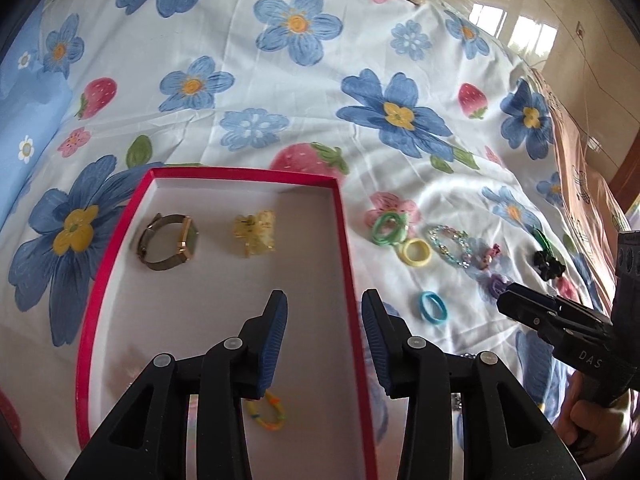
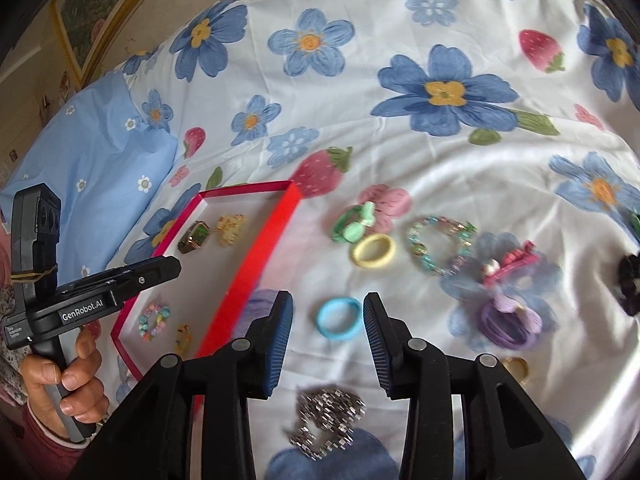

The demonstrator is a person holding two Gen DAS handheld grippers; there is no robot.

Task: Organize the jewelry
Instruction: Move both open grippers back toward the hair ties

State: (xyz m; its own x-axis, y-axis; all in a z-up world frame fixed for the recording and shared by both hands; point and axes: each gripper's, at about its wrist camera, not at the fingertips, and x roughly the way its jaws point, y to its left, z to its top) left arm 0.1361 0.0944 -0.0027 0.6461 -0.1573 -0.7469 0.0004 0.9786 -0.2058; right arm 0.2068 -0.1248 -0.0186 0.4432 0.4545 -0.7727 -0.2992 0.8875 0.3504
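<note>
1. The box (image 1: pixel 120 264), red-rimmed and white inside, lies on the bed (image 1: pixel 280 92). It holds a watch (image 1: pixel 170 242) and a yellow clip (image 1: pixel 256 234) at its 12 o'clock end, and a small multicoloured ring (image 1: pixel 267 414) and a bead bracelet (image 2: pixel 154 321) at its 6 o'clock end.
2. Loose jewelry lies on the sheet at the box's 3 o'clock: a blue band (image 2: pixel 338 318), yellow band (image 2: pixel 374 251), green tie (image 2: pixel 354 224), beaded bracelet (image 2: pixel 440 246), purple ties (image 2: pixel 510 322), a pink piece (image 2: pixel 508 264), a black clip (image 1: pixel 548 264) and a silver chain (image 2: pixel 328 416).
3. The right gripper (image 2: pixel 326 336) hangs over the sheet, its jaws partly open and empty, with the blue band framed between them but lower down and untouched.
4. The left gripper (image 1: pixel 324 336) hangs over the box's right wall, its jaws partly open and empty.
5. Likely next: take the blue band. Pinch across 1 side of the hoop, not its hollow, and press lightly, since the sheet is soft and creased.
6. The chain lies near, at the band's 6 o'clock; keep the lower pad off it.
7. The box wall stands at the band's 9 o'clock; lift clear over the rim. The middle of the box is bare for setting down.
</note>
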